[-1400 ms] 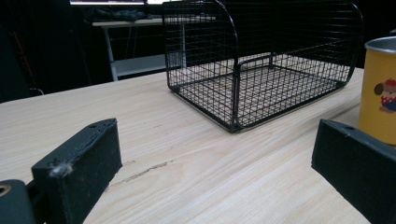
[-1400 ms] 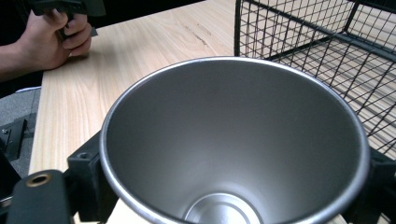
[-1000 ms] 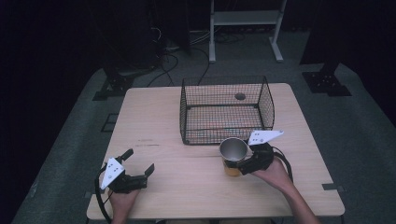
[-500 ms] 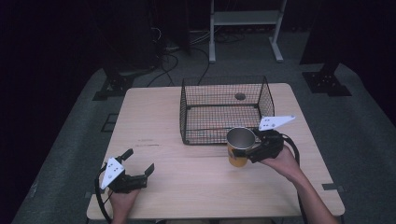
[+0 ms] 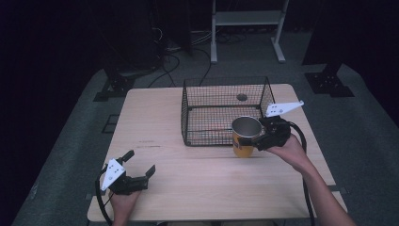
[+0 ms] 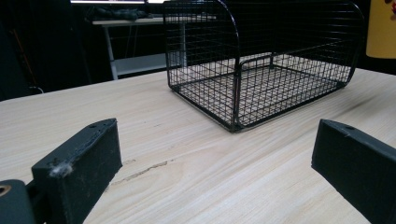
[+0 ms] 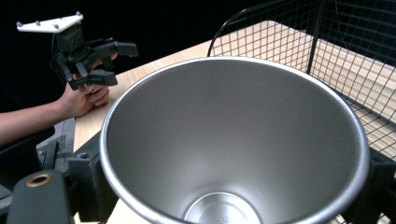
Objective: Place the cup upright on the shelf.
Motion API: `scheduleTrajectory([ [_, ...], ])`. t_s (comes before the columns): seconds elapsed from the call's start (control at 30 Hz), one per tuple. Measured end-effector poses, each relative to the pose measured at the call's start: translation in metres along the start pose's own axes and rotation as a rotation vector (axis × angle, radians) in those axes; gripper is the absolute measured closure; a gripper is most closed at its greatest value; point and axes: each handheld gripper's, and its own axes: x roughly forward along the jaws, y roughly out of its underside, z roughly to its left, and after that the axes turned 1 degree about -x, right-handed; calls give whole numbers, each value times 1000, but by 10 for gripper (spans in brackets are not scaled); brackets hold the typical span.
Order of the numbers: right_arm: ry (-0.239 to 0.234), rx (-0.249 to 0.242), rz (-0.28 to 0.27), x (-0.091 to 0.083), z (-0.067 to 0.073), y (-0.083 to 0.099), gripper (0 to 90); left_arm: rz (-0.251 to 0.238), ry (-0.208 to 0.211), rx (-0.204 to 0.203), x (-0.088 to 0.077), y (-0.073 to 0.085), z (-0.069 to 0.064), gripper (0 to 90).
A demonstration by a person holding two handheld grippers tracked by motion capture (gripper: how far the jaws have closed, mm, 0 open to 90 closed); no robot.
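High view: right gripper (image 5: pixel 251 141) at about 3 o'clock on the pale wooden table (image 5: pixel 197 188), jaws clamped on a yellow-sided cup with a bare steel inside (image 5: pixel 245 136). Cup is upright, mouth up, held just in front of the near right corner of the black wire-mesh basket (image 5: pixel 226 110); whether its base is on the tabletop or just above it, cannot tell. Basket sits at roughly 12 o'clock on the table, open at the top, wooden surface visible through its floor. Person's right hand (image 5: pixel 289 150) wraps the gripper body from the 4 o'clock side, cable looping behind it. Left gripper (image 5: pixel 139 173) at about 7 o'clock near the table's front edge, well apart from cup and basket, jaws spread wide with nothing between them, left hand (image 5: pixel 123 200) under it. Right gripper view: cup (image 7: pixel 233 140) seen straight down its shiny tapered inside, a black jaw pad pressed against the rim on either side; basket wire (image 7: pixel 327 56) rises just beside the cup at 2 o'clock; left gripper (image 7: pixel 112 63) far off at 10 o'clock, jaws parted. Left gripper view: two black jaws wide apart low over bare wood grain; basket (image 6: pixel 261 70) ahead at 12 o'clock; a patch of the cup's yellow side (image 6: pixel 380 28) at the 2 o'clock corner, beside the basket's end.
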Motion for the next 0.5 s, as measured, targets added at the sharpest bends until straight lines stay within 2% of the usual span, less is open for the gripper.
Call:
scheduleTrajectory([
  [0.5, 7, -2, -16, -3, -16, -33, 121, 0, 0, 1, 0, 0, 0, 8],
])
